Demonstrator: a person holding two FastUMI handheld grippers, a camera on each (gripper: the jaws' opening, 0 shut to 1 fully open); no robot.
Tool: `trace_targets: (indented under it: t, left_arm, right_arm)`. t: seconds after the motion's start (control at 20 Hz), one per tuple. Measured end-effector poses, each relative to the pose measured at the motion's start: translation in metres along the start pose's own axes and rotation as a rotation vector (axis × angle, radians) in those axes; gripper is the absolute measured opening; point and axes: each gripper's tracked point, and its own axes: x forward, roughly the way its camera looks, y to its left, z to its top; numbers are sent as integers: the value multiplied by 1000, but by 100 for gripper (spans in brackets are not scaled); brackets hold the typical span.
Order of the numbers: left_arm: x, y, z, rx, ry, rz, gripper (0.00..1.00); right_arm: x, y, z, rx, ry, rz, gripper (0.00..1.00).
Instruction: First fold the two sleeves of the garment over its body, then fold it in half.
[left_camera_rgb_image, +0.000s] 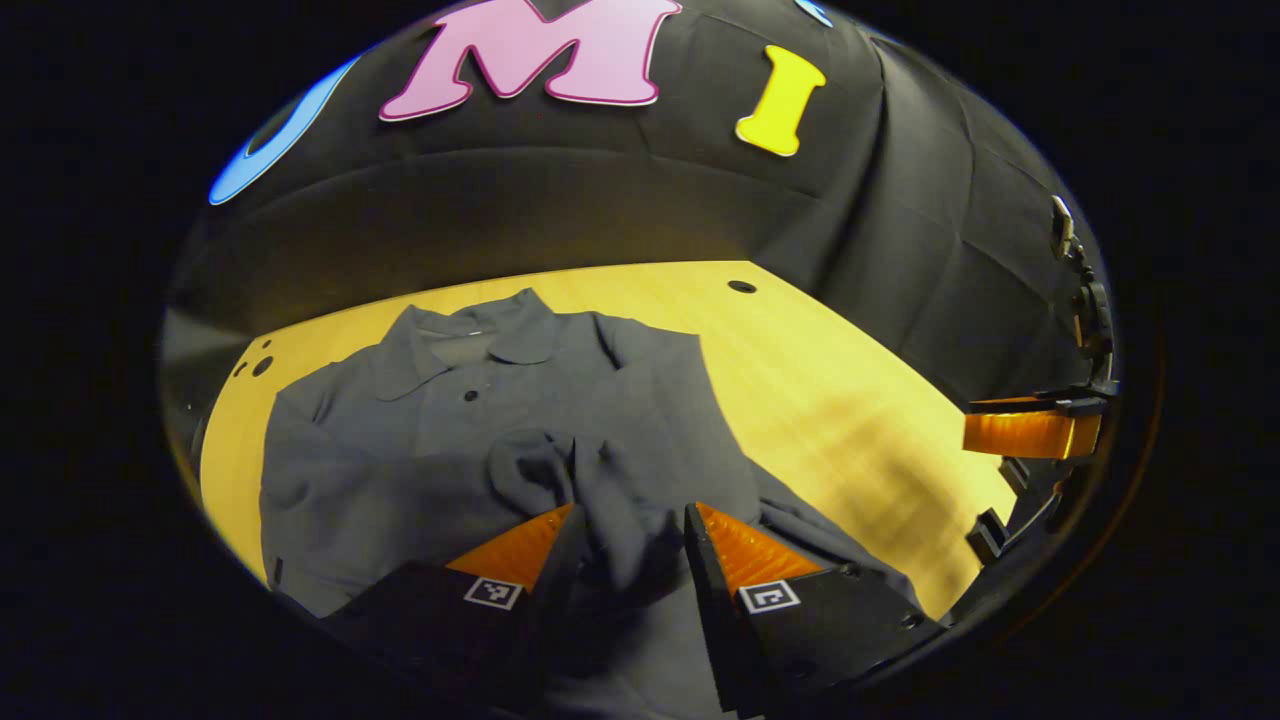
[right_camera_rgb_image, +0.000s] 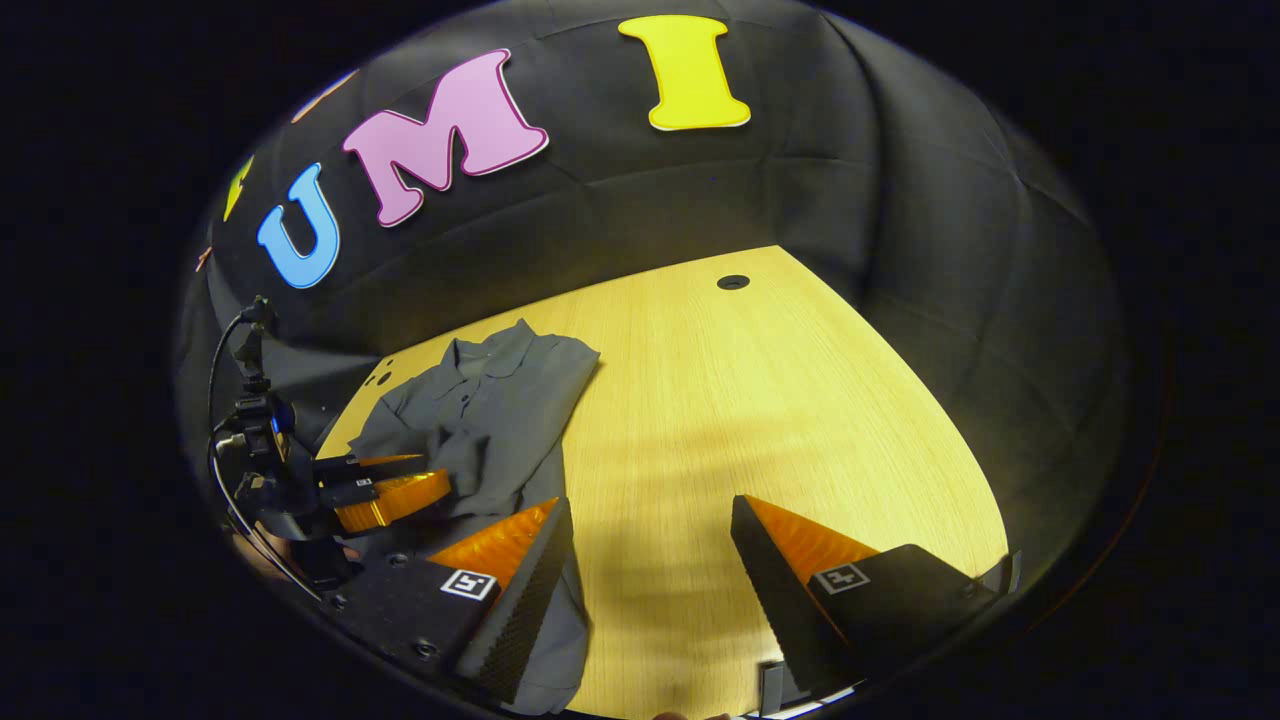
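Garment (left_camera_rgb_image: 430, 430) lay flat on the worktop (left_camera_rgb_image: 850, 400), your left hand-held gripper (left_camera_rgb_image: 625, 545) pinched a bunched sleeve (left_camera_rgb_image: 600, 490) over its body, your right hand-held gripper (right_camera_rgb_image: 650, 560) stood wide above bare wood, holding nothing.

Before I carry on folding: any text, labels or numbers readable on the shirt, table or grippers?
Grey collared shirt: no readable text.
Wooden table: none.
Square markers on the left hand-held gripper and right hand-held gripper: black-and-white coded patterns, not words or numbers.
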Motion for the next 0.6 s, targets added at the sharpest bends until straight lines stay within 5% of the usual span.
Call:
trace_targets:
  t: [0.1, 0.2, 0.6]
  left_arm:
    - [-9, -10, 1, 42, -21, -27, 70]
    - [-19, -13, 0, 88, -43, -24, 95]
    - [-88, -6, -16, 28, -65, -21, 96]
  right_arm:
    - [-4, 3, -3, 1, 0, 6, 99]
    - [-7, 8, -5, -3, 1, 9, 99]
    - [-36, 46, -25, 12, 14, 49, 99]
